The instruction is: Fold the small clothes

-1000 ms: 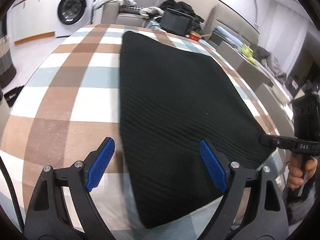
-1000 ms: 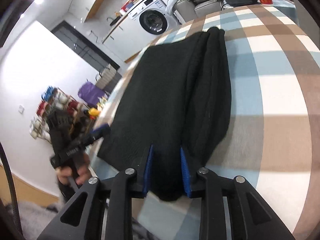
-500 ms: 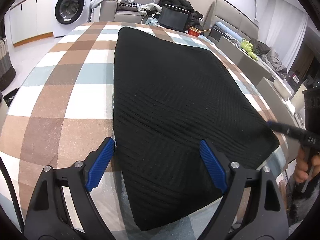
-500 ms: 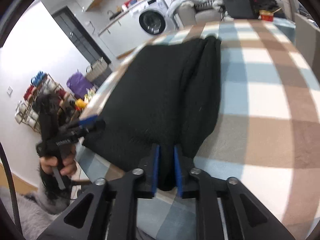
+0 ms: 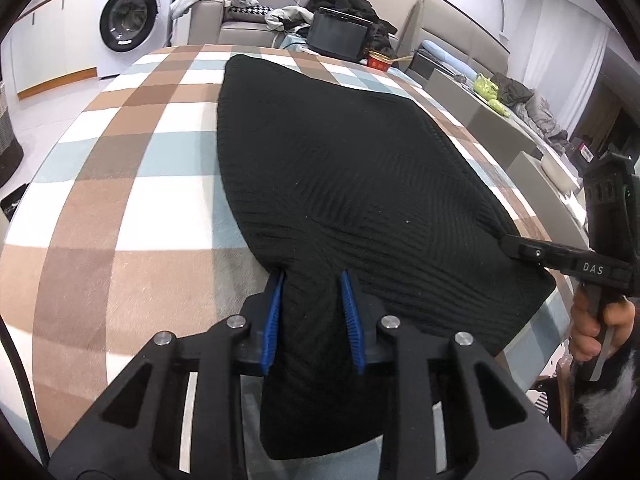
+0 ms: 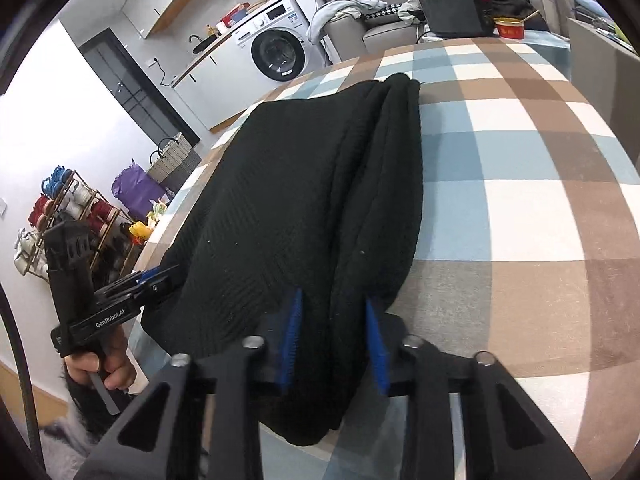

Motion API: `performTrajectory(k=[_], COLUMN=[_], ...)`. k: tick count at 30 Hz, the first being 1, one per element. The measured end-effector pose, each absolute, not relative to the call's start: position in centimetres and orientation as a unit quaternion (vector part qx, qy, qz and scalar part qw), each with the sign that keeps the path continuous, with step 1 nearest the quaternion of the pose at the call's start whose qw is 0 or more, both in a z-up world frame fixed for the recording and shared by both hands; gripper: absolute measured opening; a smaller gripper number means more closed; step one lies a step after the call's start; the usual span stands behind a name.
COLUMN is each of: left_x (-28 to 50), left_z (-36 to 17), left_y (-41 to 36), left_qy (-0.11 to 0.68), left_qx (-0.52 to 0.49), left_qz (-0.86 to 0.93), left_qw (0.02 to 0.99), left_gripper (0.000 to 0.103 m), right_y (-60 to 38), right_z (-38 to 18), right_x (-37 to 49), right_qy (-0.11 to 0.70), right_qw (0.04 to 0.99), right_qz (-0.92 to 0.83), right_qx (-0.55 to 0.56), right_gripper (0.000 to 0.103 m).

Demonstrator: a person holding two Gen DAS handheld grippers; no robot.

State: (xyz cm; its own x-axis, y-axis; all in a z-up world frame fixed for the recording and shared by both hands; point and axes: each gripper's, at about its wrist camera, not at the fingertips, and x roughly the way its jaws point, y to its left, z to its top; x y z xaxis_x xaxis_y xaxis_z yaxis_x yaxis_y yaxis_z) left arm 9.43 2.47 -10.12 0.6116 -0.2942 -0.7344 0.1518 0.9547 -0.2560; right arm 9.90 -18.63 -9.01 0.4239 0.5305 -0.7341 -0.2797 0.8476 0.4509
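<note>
A black knit garment (image 5: 340, 168) lies on the checked table, folded lengthwise with a doubled layer along its right side in the right wrist view (image 6: 304, 200). My left gripper (image 5: 312, 312) is shut on the garment's near left corner, cloth bunched between its blue pads. My right gripper (image 6: 332, 332) is shut on the near right corner, over the doubled fold. Each gripper shows in the other's view, the right one (image 5: 560, 256) at the garment's right edge and the left one (image 6: 132, 288) at its left edge.
The checked tablecloth (image 5: 120, 184) covers the table. A black box (image 5: 340, 38) and a red bowl (image 5: 380, 60) stand at the far end. A washing machine (image 5: 132, 20) and a sofa with clothes stand behind. A shoe rack (image 6: 68, 208) stands left.
My left gripper went from wide open to shut on the garment's near corner. My right gripper stayed on its corner, its pads now somewhat wider apart around the cloth.
</note>
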Motion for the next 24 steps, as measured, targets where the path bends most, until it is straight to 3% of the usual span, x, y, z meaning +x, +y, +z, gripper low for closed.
performTrajectory(k=[11, 19, 22, 24], left_x=[17.3, 18.2, 17.3, 16.1], left_z=[-9.4, -9.6, -8.7, -7.7], left_y=[2.8, 3.6, 4.4, 4.9], left_qy=[0.435, 0.431, 0.418, 0.395], left_qx=[-0.068, -0.069, -0.075, -0.069], left_qz=[-0.109, -0.101, -0.082, -0.064], left_qw=[0.891, 0.894, 0.902, 0.914], left_gripper=[0.025, 0.026, 0.032, 0.047], right_y=[-17.3, -17.7, -17.8, -17.9], right_z=[-8.8, -8.8, -7.8, -6.5], right_x=[15.5, 17.7, 17.0, 16.1], right_qy=[0.481, 0.482, 0.467, 0.441], right_qw=[0.841, 0.844, 0.856, 0.874], right_qz=[0.2, 0.19, 0.186, 0.182], right_qx=[0.145, 0.138, 0.117, 0.094], right_gripper=[0.024, 0.026, 0.035, 0.048])
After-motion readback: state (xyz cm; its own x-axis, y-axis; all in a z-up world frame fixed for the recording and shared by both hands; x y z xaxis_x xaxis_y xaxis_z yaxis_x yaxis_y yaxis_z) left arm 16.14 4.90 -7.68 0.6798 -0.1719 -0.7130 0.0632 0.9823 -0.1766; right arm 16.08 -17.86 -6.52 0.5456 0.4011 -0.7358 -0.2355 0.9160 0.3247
